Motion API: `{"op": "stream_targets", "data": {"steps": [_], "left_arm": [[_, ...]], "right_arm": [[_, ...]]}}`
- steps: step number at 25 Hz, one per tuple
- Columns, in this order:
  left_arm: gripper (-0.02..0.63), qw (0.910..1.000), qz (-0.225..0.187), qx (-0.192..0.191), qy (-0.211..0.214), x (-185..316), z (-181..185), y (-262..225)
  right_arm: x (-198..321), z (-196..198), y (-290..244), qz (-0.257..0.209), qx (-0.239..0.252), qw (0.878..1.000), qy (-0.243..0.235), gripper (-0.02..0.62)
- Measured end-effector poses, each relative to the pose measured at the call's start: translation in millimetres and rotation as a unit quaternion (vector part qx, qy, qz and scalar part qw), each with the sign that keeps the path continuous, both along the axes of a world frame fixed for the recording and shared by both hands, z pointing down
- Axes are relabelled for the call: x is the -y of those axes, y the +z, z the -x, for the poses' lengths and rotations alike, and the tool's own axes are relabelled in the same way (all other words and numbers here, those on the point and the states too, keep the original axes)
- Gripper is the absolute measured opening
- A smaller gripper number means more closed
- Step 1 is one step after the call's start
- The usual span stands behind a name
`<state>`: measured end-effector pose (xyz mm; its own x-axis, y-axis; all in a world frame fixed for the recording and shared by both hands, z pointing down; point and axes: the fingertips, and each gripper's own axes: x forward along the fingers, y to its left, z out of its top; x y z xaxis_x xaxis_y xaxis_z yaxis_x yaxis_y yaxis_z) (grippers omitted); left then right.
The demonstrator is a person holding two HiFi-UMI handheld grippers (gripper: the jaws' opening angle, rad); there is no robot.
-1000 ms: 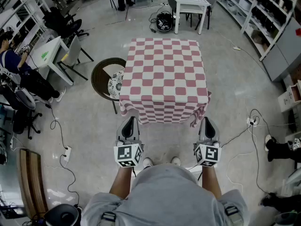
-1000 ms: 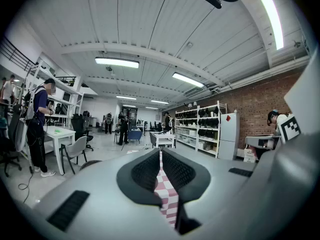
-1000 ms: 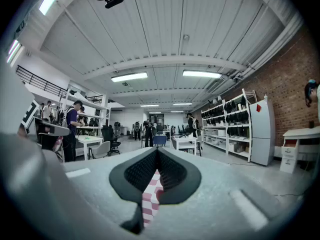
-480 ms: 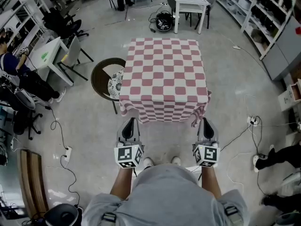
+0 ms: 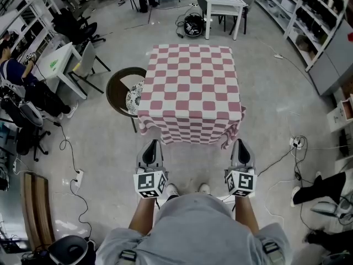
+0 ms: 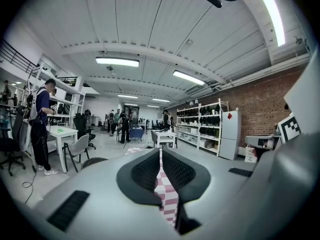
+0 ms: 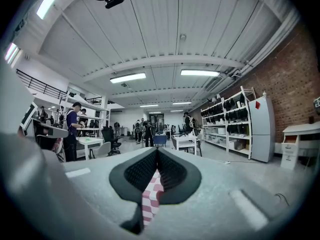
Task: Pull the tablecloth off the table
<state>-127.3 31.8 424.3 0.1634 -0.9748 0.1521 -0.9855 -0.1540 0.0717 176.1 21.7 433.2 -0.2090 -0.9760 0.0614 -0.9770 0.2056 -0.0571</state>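
A red-and-white checked tablecloth [image 5: 190, 87] covers a small square table in the middle of the head view, and its near hem hangs down toward me. My left gripper [image 5: 153, 143] is shut on the hem's near left corner, and the checked cloth [image 6: 167, 196] shows pinched between its black pads. My right gripper [image 5: 239, 142] is shut on the near right corner, where a strip of the cloth [image 7: 151, 196] sits between its pads. Both grippers point roughly level at the table. The table itself is hidden under the cloth.
A round dark chair [image 5: 122, 90] with a patterned cushion stands at the table's left. White desks [image 5: 60, 62] and office chairs line the left, shelving [image 5: 322, 15] the right. Cables and a power strip [image 5: 78, 179] lie on the floor. A person's legs [image 5: 317, 185] are at right.
The cloth's near edge has shifted slightly toward me. The person's legs at the right have moved across the floor. Both grippers keep their hold.
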Motion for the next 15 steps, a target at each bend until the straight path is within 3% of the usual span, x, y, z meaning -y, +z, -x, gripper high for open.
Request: {"op": "stream_targets", "data": {"steps": [15], "left_arm": [[0.017, 0.9999, 0.009, -0.012, -0.004, -13, -90, 8]], "right_arm": [[-1, -46, 17, 0.015, -0.013, 0.999, -0.047, 0.003]]}}
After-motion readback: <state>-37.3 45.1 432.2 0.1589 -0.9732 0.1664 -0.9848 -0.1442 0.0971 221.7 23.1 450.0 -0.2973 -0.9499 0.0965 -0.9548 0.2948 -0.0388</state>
